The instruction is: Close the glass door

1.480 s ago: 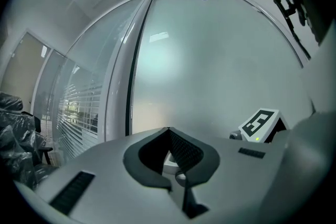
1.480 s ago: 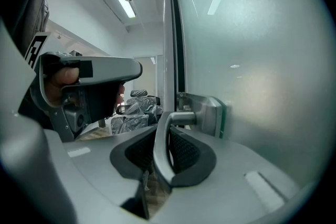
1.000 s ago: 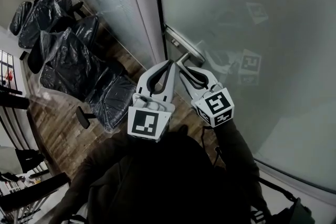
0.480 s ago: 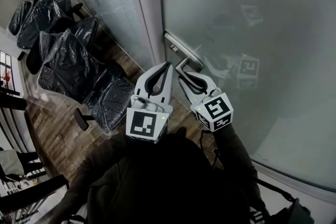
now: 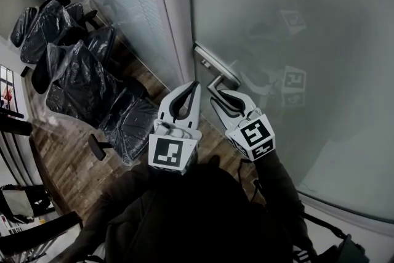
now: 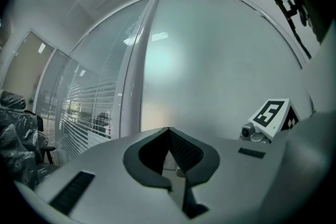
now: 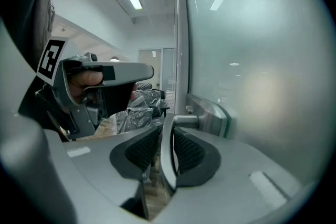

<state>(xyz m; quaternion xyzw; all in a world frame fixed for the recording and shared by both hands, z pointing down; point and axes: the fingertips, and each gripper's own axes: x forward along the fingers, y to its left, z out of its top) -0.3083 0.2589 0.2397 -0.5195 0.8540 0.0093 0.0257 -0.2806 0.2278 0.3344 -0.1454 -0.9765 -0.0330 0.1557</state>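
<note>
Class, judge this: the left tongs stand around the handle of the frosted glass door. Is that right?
No. The right tongs stand around the handle, as the right gripper view shows; their jaws have just been opening. The left tongs are shut and empty. The door is indeed frosted glass.
</note>
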